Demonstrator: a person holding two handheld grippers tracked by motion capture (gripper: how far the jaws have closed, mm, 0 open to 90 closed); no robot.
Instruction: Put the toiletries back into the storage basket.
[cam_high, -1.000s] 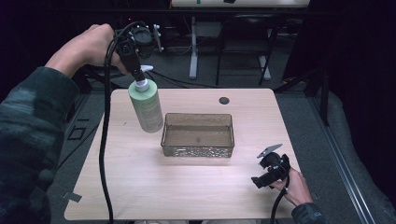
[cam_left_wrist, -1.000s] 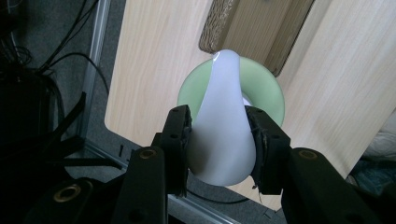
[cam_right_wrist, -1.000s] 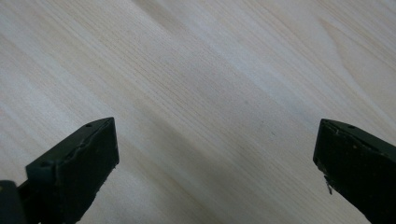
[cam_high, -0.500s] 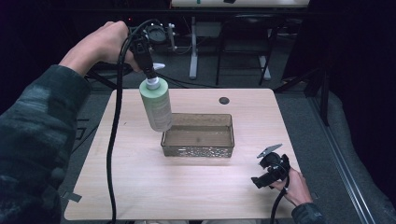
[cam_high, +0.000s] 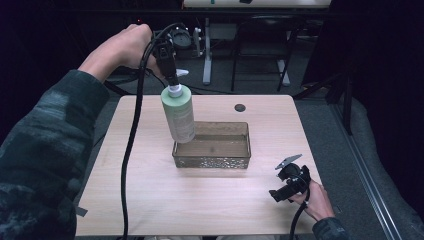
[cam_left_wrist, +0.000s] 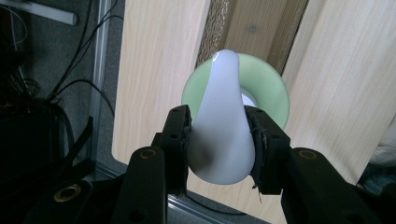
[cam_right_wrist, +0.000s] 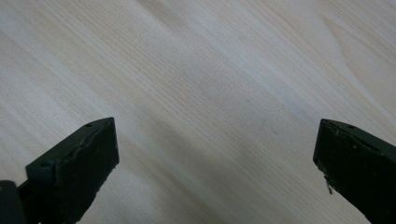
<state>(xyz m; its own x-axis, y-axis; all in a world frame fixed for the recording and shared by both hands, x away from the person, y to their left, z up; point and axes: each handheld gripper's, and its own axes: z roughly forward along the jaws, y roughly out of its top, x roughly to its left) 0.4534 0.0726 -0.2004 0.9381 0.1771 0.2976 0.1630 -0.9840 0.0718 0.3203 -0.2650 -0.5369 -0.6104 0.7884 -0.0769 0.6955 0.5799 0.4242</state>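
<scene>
The left hand-held gripper (cam_left_wrist: 219, 135) clamps the bottle's (cam_high: 179, 114) pump (cam_left_wrist: 221, 126), dangling it over the tray (cam_high: 212, 145). The right hand-held gripper (cam_right_wrist: 215, 168) rests splayed apart on the surface (cam_high: 200, 200).

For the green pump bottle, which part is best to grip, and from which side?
Probably the white pump head, from above, jaws on its two flanks. The left gripper holds it so, and the green bottle hangs nearly upright below, over the tray.

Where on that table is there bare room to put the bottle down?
Bare wood lies left of the mesh tray and along the front edge, up to the right gripper. The tray looks empty too. The green bottle hangs over its left end.
</scene>
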